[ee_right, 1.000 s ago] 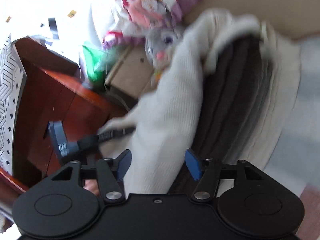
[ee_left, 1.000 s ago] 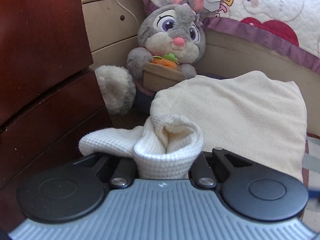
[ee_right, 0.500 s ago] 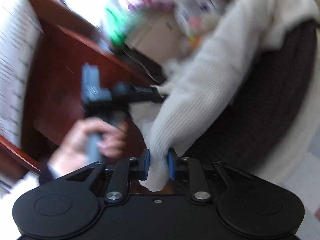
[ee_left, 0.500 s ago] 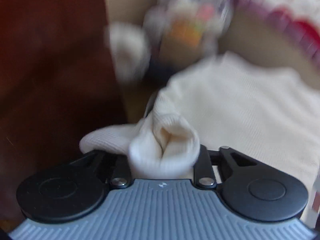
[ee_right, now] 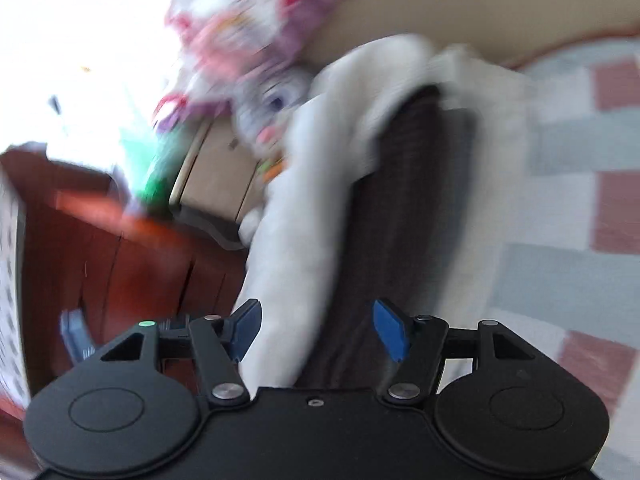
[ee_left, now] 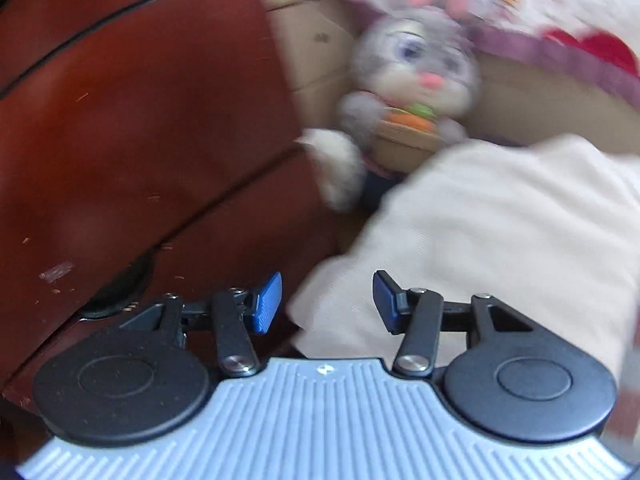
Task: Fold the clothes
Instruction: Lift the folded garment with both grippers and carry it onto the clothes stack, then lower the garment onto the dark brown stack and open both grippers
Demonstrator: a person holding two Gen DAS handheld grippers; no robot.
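A cream knit garment lies folded in front of my left gripper, which is open and empty just above its near edge. In the right wrist view the same cream garment drapes as a long strip over a dark brown garment. My right gripper is open, its blue pads on either side of the strip's near end without clamping it. Both views are blurred by motion.
A reddish wooden cabinet stands close on the left. A grey plush rabbit sits behind the garment against a beige bed frame. A patterned quilt hangs above. A checked bedspread lies to the right.
Both grippers were shut on the cream garment half a second ago. Both have opened and let it go, and the cloth has dropped onto the pile.
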